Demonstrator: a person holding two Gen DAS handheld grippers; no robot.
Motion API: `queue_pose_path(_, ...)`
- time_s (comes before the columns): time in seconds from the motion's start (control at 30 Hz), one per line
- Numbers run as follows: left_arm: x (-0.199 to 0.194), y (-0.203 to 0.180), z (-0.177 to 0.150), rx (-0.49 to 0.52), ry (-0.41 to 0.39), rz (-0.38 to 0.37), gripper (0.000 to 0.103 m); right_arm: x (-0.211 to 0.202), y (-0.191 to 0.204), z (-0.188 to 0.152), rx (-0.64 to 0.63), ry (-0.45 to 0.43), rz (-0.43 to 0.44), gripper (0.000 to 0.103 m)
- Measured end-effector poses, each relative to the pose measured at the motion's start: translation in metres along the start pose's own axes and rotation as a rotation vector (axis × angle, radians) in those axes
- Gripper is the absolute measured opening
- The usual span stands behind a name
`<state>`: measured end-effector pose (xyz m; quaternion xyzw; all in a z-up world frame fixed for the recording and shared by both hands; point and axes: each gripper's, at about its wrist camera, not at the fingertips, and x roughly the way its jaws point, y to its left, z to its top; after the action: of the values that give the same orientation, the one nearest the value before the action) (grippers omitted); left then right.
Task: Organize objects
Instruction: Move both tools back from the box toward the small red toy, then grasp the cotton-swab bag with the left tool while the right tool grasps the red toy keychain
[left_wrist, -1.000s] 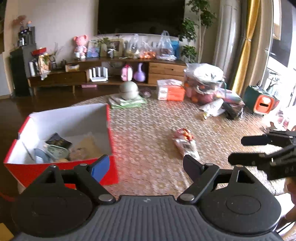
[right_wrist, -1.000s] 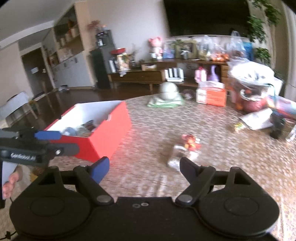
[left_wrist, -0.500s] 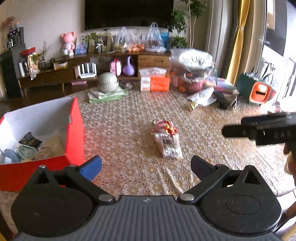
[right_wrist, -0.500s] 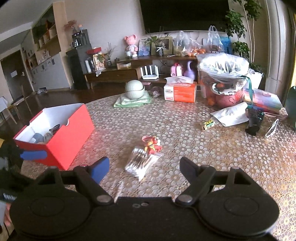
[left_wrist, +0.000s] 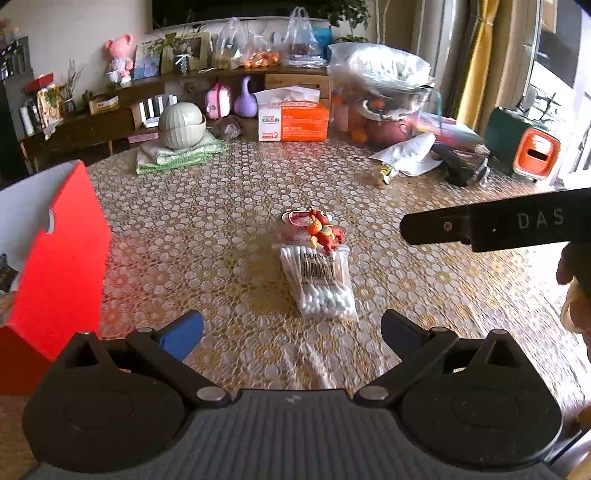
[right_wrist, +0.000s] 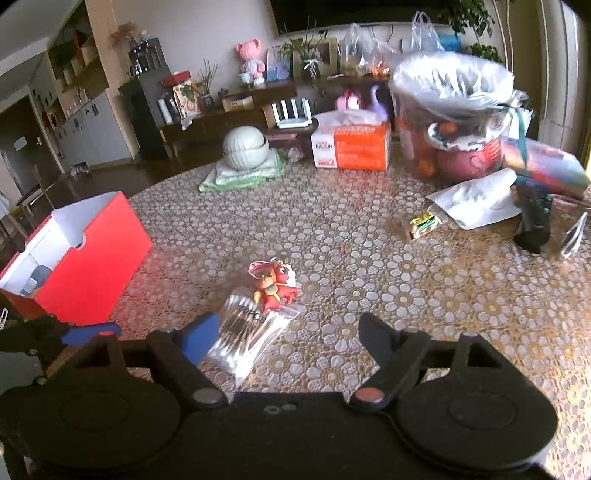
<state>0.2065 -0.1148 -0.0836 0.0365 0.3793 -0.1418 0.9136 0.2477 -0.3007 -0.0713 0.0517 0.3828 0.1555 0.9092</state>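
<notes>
Left hand-held gripper (left_wrist: 291, 326) of mine is spread and empty; the cotton-swab bag (left_wrist: 319, 282) lies straight ahead on the counter (left_wrist: 221, 221), long axis pointing away from me, red toy keychain (left_wrist: 325, 232) at its far end, red box (left_wrist: 61, 258) off left. Right hand-held gripper (right_wrist: 288, 334), also spread, has the cotton-swab bag (right_wrist: 251, 332) just ahead-left, angled, so it seems nearer.

Both grippers have swung right, away from the red box (left_wrist: 55, 258), which has slid to the left of the left gripper's fingers (left_wrist: 183, 334). The cotton swab bag (left_wrist: 319, 282) (red toy (left_wrist: 325, 230) on top) now lies nearer, between them.
</notes>
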Motion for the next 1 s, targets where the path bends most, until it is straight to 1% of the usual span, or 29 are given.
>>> queue_pose_path(0.13, 0.020, -0.005, 0.003, -0.003, -0.013, -0.006, 0.103, 0.019, -0.002, 0.004, -0.013, 0.019, 0.005, 0.083)
queue_pose_path(0.43, 0.055, -0.014, 0.006, 0.021, -0.025, 0.012, 0.103, 0.058, 0.001, 0.013, -0.019, 0.054, 0.032, 0.083)
queue_pose_path(0.57, 0.065, -0.016, 0.004, 0.025, -0.037, 0.015, 0.103, 0.073, 0.005, 0.014, -0.026, 0.072, 0.038, 0.081)
queue_pose_path(0.73, 0.074, -0.022, 0.003, 0.056, -0.060, 0.043, 0.103, 0.086, 0.006, 0.017, -0.012, 0.082, 0.044, 0.080)
queue_pose_path(0.8, 0.076, -0.022, 0.003, 0.059, -0.064, 0.047, 0.103, 0.089, 0.005, 0.017, -0.007, 0.085, 0.045, 0.078)
queue_pose_path(0.83, 0.077, -0.023, 0.004, 0.058, -0.065, 0.048, 0.102, 0.091, 0.005, 0.017, -0.006, 0.091, 0.046, 0.072)
queue_pose_path(0.87, 0.078, -0.023, 0.004, 0.056, -0.067, 0.049, 0.102, 0.092, 0.004, 0.016, -0.005, 0.101, 0.048, 0.063)
queue_pose_path(0.9, 0.079, -0.022, 0.004, 0.054, -0.069, 0.049, 0.102, 0.094, 0.004, 0.017, -0.002, 0.108, 0.048, 0.059)
queue_pose_path(0.97, 0.080, -0.022, 0.004, 0.051, -0.067, 0.048, 0.099, 0.095, 0.003, 0.016, 0.005, 0.111, 0.054, 0.058)
queue_pose_path(1.0, 0.081, -0.021, 0.004, 0.049, -0.064, 0.047, 0.094, 0.095, 0.003, 0.015, 0.004, 0.110, 0.056, 0.057)
